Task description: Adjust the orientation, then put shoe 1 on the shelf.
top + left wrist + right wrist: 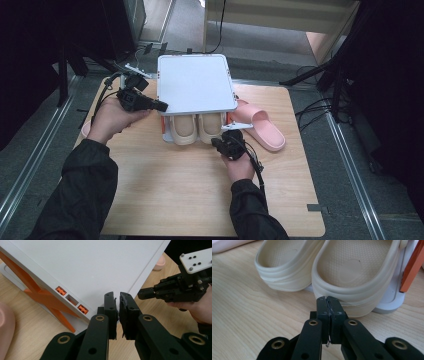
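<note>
A white shoe rack (195, 82) with orange struts stands at the back of the wooden table. Two beige slippers (183, 129) (210, 127) sit side by side on its lower level, heels toward me. My left gripper (161, 106) is shut with nothing in it, its tips at the front left corner of the rack's top shelf (87, 265). In its own view the left gripper (117, 296) shows only a hairline gap. My right gripper (218, 143) is shut and empty. Its tips (328, 299) are right at the heel of the right-hand beige slipper (354, 270); the other slipper (284, 267) lies to the left.
A pink slipper (260, 127) lies on the table just right of the rack. Another pink slipper (86, 130) pokes out at the table's left edge behind my left hand. Bare wood (190, 190) stretches in front of the rack. Dark stands and cables surround the table.
</note>
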Available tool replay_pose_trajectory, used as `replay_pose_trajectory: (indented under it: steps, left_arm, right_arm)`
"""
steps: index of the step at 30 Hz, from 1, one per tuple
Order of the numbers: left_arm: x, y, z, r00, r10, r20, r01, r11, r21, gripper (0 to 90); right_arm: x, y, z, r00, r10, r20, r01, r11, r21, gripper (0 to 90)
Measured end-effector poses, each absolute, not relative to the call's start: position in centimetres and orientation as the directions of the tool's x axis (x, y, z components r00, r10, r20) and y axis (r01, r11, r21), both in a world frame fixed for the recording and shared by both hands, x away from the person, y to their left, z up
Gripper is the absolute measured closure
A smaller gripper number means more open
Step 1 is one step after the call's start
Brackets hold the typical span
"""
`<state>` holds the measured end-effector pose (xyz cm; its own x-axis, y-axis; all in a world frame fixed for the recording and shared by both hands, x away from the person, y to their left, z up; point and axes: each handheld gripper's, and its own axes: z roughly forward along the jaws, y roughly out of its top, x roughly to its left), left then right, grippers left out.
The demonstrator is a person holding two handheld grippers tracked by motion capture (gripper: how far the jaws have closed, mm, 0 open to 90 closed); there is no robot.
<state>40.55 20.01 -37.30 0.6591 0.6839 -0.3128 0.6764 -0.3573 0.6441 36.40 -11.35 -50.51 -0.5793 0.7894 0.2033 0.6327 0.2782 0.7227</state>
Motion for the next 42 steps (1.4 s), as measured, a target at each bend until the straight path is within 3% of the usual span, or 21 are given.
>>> replay_pose_trajectory:
  steps: [6,10,16,19,26,34,42]
  left_arm:
    - [40.6,20.0,-37.3,0.663,0.685,-0.303,0.669,-0.359,0.651,83.0]
    - [40.6,20.3,-37.2,0.661,0.686,-0.302,0.667,-0.354,0.656,74.1]
    - [39.9,21.1,-36.4,0.659,0.693,-0.292,0.653,-0.335,0.679,54.9]
    - [39.3,22.0,-36.0,0.654,0.695,-0.299,0.652,-0.317,0.689,46.7]
    - [38.1,24.2,-36.1,0.633,0.716,-0.294,0.650,-0.286,0.704,42.0]
    - [36.9,27.0,-37.4,0.598,0.755,-0.269,0.649,-0.258,0.716,41.6]
    - [36.5,29.5,-39.3,0.560,0.782,-0.276,0.664,-0.224,0.714,44.1]
  right_arm:
    - [36.5,-11.3,-50.5,-0.573,0.793,0.208,0.644,0.278,0.713,88.3]
    - [35.8,-11.9,-50.2,-0.581,0.778,0.238,0.652,0.270,0.708,85.3]
    - [33.9,-13.0,-49.2,-0.628,0.723,0.288,0.644,0.274,0.714,71.3]
    - [32.6,-13.9,-48.5,-0.685,0.679,0.264,0.587,0.299,0.752,63.1]
    - [30.6,-15.2,-47.7,-0.740,0.613,0.278,0.560,0.332,0.759,54.7]
    - [29.3,-16.9,-47.6,-0.763,0.580,0.285,0.548,0.347,0.761,54.0]
    - [30.2,-17.3,-47.8,-0.751,0.580,0.314,0.564,0.316,0.763,55.0]
